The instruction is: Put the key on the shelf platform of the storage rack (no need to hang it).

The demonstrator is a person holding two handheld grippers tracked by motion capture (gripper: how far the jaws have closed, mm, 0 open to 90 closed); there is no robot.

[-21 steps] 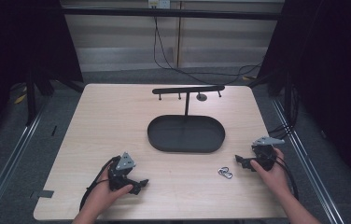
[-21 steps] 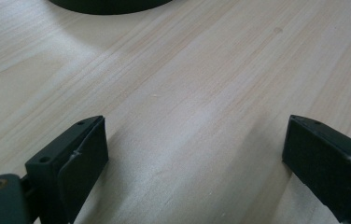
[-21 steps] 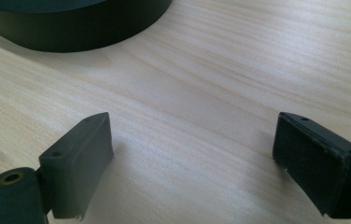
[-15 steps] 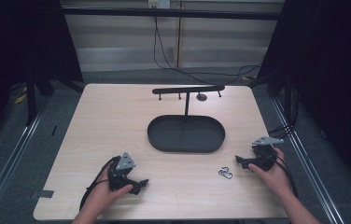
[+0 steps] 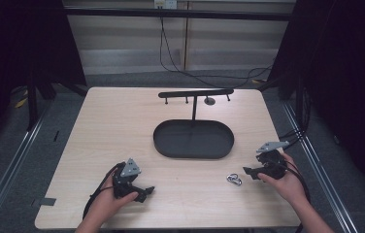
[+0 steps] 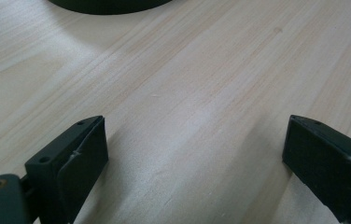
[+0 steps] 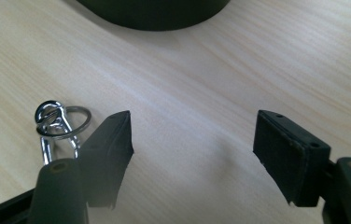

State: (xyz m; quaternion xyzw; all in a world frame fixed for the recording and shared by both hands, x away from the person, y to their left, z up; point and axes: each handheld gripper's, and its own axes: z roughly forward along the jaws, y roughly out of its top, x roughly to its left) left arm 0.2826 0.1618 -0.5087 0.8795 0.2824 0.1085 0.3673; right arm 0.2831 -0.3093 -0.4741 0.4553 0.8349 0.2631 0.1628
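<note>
Both hand-held grippers spread, empty | right hand-held gripper (image 7: pixel 192 149) jaw partly hides key ring (image 7: pixel 59 123) | left (image 6: pixel 194 163)

Bare wood lies between the key ring (image 5: pixel 234 179) and the black tray (image 5: pixel 193 139), whose hanger stand (image 5: pixel 194 94) blocks the table's middle.

You're at a lab recording bench: a bare wooden table (image 5: pixel 122 126) ringed by black curtains (image 5: pixel 345 73), metal frame rails (image 5: pixel 10 165), and cables (image 5: pixel 180 53) trailing down the back wall
</note>
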